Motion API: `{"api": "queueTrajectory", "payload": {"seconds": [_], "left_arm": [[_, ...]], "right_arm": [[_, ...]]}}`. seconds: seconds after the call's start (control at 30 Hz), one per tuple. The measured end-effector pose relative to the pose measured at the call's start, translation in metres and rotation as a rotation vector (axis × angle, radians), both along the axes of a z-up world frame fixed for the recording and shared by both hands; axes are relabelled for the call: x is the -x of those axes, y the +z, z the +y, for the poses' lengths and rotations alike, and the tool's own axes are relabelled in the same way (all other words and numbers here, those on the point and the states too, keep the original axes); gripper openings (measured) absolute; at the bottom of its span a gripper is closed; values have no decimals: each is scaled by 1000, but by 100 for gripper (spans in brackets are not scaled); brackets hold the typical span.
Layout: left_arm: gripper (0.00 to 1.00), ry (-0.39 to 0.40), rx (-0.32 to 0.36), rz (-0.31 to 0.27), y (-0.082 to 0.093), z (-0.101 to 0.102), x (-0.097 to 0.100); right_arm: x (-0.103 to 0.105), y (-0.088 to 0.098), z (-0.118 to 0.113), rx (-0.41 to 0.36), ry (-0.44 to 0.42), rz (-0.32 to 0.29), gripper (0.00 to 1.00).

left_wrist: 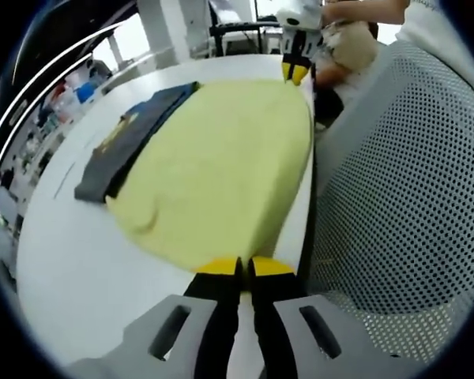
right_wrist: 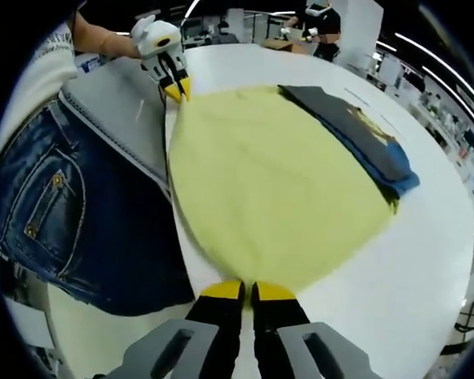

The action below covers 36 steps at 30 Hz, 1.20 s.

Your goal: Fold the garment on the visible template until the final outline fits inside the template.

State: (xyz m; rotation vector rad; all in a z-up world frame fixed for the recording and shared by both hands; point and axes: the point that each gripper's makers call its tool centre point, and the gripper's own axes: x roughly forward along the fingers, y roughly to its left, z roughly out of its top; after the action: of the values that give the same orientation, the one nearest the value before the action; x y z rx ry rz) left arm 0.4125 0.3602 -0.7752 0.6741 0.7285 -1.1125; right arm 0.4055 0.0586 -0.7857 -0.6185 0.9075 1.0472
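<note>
A pale yellow garment (left_wrist: 221, 170) lies spread flat across a white table (left_wrist: 71, 268), its near edge running along the table's side closest to the person. Each gripper pinches an opposite end of that edge: the left gripper (left_wrist: 246, 268) has its yellow-tipped jaws closed on the fabric at the bottom of the left gripper view, and the right gripper (right_wrist: 249, 290) is clamped the same way on the cloth in the right gripper view. Each tool also appears at the far end of the other's view, its yellow tips at the garment's edge. A folded dark navy garment (right_wrist: 359, 138) with a yellow print lies on the far side of the yellow one, partly under its border. A person in blue jeans (right_wrist: 55, 205) stands against the table, beside a grey perforated chair back (left_wrist: 411, 189).
</note>
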Motion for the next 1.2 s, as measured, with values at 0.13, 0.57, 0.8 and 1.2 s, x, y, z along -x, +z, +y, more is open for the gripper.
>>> {"api": "queueTrajectory", "payload": {"seconds": [0.13, 0.57, 0.8, 1.2], "left_arm": [[1, -2, 3, 0, 4, 1, 1], [1, -6, 29, 45, 28, 6, 3], [1, 6, 18, 43, 40, 7, 3], [1, -3, 17, 58, 63, 9, 12]], "right_arm": [[2, 4, 1, -9, -4, 11, 0], [5, 32, 4, -28, -22, 18, 0], [7, 47, 5, -30, -3, 18, 0], [14, 70, 6, 0, 56, 31, 0]]}}
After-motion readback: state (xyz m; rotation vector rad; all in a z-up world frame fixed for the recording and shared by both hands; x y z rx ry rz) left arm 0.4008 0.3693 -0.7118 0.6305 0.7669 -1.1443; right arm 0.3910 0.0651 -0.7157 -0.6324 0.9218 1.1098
